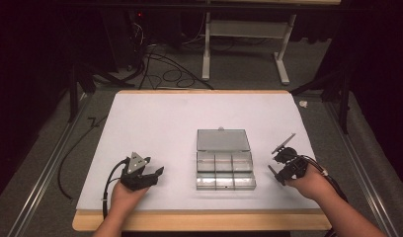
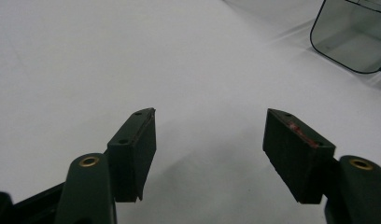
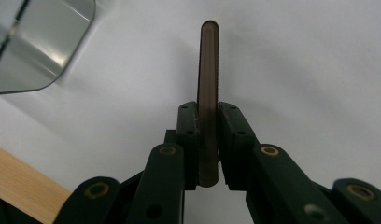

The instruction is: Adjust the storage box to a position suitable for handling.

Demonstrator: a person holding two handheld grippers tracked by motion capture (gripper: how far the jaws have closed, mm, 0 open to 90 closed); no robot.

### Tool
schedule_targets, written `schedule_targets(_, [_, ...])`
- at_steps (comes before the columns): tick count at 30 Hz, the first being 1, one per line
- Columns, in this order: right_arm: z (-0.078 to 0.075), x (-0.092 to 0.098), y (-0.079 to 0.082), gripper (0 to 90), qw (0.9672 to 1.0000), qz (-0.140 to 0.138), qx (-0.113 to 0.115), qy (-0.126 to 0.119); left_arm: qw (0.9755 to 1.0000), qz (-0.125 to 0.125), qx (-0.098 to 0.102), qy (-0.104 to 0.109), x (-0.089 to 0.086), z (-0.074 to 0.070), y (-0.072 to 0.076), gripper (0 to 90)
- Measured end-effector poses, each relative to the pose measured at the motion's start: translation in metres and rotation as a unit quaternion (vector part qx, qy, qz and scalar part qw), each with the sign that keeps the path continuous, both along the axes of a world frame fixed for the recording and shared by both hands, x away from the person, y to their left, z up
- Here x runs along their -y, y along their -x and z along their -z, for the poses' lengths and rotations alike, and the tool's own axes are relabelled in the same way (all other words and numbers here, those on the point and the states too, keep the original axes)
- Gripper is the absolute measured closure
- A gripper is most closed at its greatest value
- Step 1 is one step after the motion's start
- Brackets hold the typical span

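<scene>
Held thing: a thin, flat, brownish strip with rounded ends (image 3: 208,70), one long edge finely toothed like a small blade or file; it sits between the two black jaws of the right gripper (image 3: 208,116).
Grip: the pads of the right gripper press on both flat faces of the strip near its lower end; the jaws are closed on it.
Long axis: in the right gripper view the strip runs straight out along the jaws, its free end well past the fingertips and its near end between the jaw bases. In the high view it shows as a slim grey bar (image 1: 284,143) slanting up and away from the right gripper (image 1: 281,158).
Landmark: a clear plastic compartment box with its lid laid open (image 1: 224,163), six compartments in two rows, on the white table mat (image 1: 155,123).
Strip's place: just right of the box, raised above the mat, not touching the box.
Left gripper: its jaws (image 2: 209,140) stand wide apart with only bare mat between the pads; it rests on the mat left of the box (image 1: 142,173), well apart from it.
Box in gripper views: a rounded corner (image 2: 352,37) at upper right; another corner (image 3: 34,42) at upper left.
Writing: no readable lettering on the strip or box.
</scene>
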State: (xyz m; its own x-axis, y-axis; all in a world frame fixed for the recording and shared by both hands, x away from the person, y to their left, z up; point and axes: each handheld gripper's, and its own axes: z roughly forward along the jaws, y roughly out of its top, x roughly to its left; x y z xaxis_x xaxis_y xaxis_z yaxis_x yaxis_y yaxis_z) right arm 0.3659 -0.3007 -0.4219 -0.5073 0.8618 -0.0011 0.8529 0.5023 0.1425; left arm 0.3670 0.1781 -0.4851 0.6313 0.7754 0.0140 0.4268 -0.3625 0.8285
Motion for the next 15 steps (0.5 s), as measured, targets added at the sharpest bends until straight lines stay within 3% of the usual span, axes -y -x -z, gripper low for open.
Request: schedule_targets(15, [-0.013, -0.001, 0.003, 80.4, 0.9999, -0.001, 0.001, -0.012, 1.0, 0.003, -0.001, 0.002, 0.0, 0.0, 0.0, 34.4])
